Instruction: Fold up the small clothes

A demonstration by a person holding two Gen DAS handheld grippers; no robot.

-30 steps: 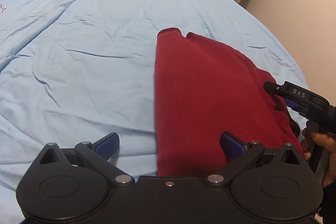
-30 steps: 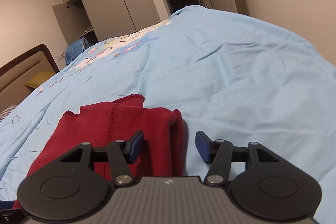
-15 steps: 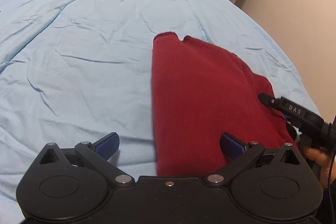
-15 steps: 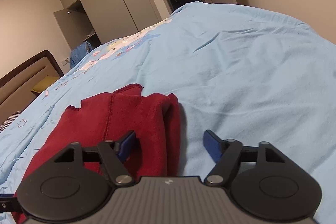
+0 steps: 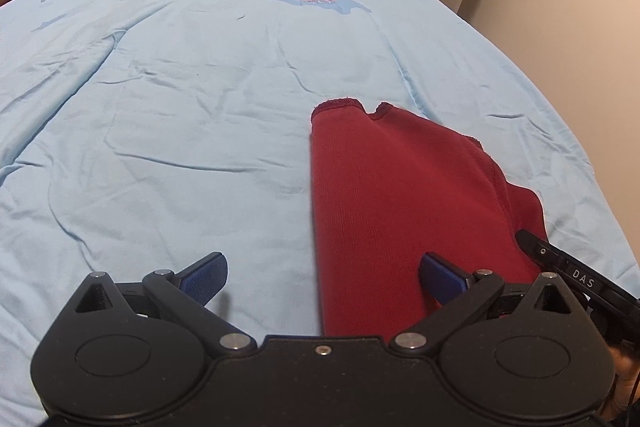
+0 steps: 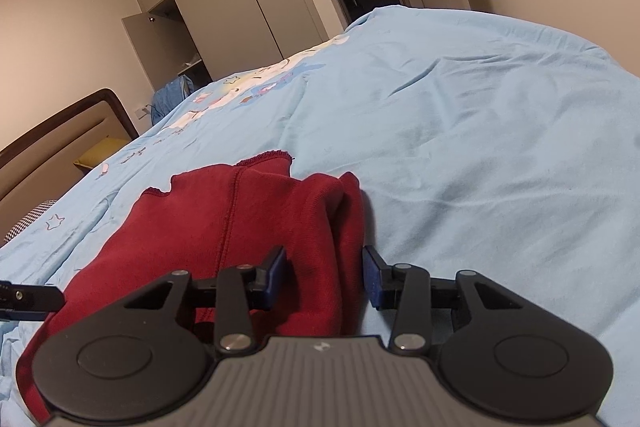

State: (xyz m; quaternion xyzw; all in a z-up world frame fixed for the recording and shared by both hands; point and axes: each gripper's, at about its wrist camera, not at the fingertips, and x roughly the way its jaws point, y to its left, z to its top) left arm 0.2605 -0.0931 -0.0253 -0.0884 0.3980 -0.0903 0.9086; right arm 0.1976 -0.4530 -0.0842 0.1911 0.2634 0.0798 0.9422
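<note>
While jaws close, red garment [image 6: 256, 227] fold sits between them.

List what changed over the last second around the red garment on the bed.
The right gripper has just been closing its jaws around the bunched right edge of the red garment; whether the pads press yet is unclear. The left gripper stayed wide open over the garment's left edge. The garment lies as before on the blue bedcover.
</note>
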